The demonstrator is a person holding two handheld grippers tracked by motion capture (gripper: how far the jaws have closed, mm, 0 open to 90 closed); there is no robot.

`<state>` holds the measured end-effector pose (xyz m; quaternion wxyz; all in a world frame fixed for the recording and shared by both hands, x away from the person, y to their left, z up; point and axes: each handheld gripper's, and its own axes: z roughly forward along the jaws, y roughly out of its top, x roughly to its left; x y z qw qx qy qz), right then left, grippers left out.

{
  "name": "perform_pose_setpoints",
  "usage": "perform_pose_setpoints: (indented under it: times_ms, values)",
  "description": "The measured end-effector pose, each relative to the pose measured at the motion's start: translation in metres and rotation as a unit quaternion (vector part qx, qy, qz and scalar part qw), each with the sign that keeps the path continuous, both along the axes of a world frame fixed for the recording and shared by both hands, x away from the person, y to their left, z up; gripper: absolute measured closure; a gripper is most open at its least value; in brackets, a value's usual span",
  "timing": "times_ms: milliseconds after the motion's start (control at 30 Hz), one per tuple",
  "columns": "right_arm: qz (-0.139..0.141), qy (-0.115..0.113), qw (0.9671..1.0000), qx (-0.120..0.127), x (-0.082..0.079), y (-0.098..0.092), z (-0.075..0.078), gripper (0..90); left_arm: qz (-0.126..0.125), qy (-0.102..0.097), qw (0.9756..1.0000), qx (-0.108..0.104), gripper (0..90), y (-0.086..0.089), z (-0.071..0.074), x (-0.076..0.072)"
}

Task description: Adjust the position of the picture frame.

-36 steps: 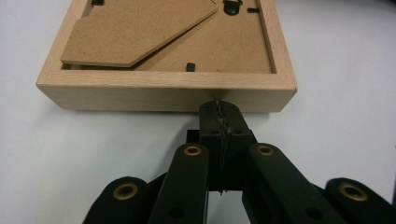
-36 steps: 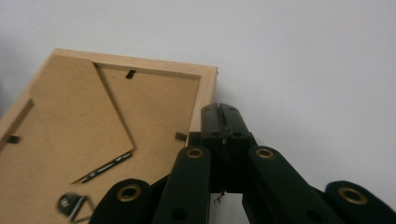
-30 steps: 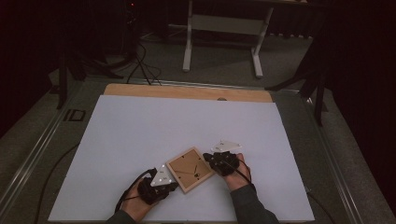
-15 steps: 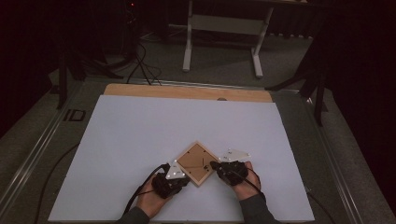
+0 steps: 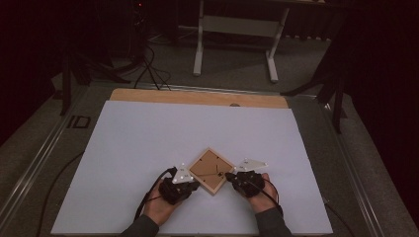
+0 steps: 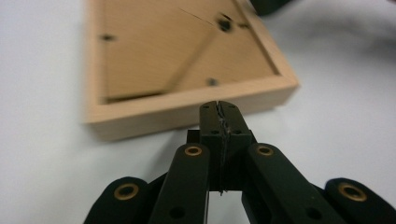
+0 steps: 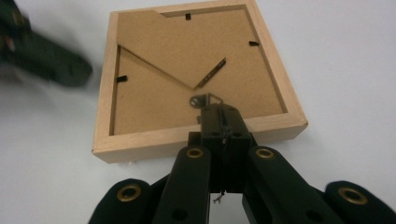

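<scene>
While one wooden frame (image 5: 212, 170) lies back-up, left tool (image 5: 191, 184) pressed together, right tool (image 5: 230, 176) pressed together, two tools flanking it

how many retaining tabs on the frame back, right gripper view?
3 visible on the picture frame: one at the top edge, one at the right edge, one at the left edge. The near edge sits behind the right hand-held gripper, so a fourth may be hidden.

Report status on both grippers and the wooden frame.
Left gripper shut, jaws at the frame's edge. Right gripper shut, jaws over its near rail. Square light-wood picture frame face-down on the white table sheet, between both. Nothing in the way.
</scene>
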<state>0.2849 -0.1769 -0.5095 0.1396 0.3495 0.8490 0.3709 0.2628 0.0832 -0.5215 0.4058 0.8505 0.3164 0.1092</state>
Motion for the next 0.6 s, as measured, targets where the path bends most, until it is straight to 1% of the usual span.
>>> perform_pose_setpoints:
  times_ms: [67, 133, 267, 333, 500, 567, 600]
  values:
    - [0.003, 0.003, 1.0000, -0.001, -0.001, 0.000, 0.000, 89.9, 0.020, -0.003, 0.9998, -0.007, 89.6, 0.009, 0.001, 0.005]
    - [0.004, 0.004, 1.0000, -0.003, -0.002, 0.000, -0.001, 89.9, 0.039, -0.002, 0.9992, -0.011, 89.6, 0.017, 0.001, 0.011]
    - [0.006, 0.011, 0.9999, -0.010, -0.005, 0.000, -0.003, 89.9, 0.069, -0.004, 0.9976, -0.010, 89.7, 0.026, -0.002, 0.023]
    - [0.007, 0.015, 0.9998, -0.012, -0.006, 0.000, -0.004, 89.9, 0.077, -0.005, 0.9970, -0.006, 89.7, 0.028, -0.003, 0.027]
    - [0.012, 0.028, 0.9995, -0.013, -0.010, 0.000, -0.005, 89.9, 0.086, -0.010, 0.9962, -0.001, 89.6, 0.028, -0.005, 0.035]
    - [0.015, 0.030, 0.9993, -0.015, -0.012, 0.002, -0.005, 89.9, 0.089, -0.008, 0.9960, -0.006, 89.6, 0.028, -0.007, 0.040]
    - [0.016, 0.031, 0.9992, -0.016, -0.013, 0.002, -0.006, 89.9, 0.089, -0.005, 0.9960, -0.004, 89.6, 0.028, -0.008, 0.042]
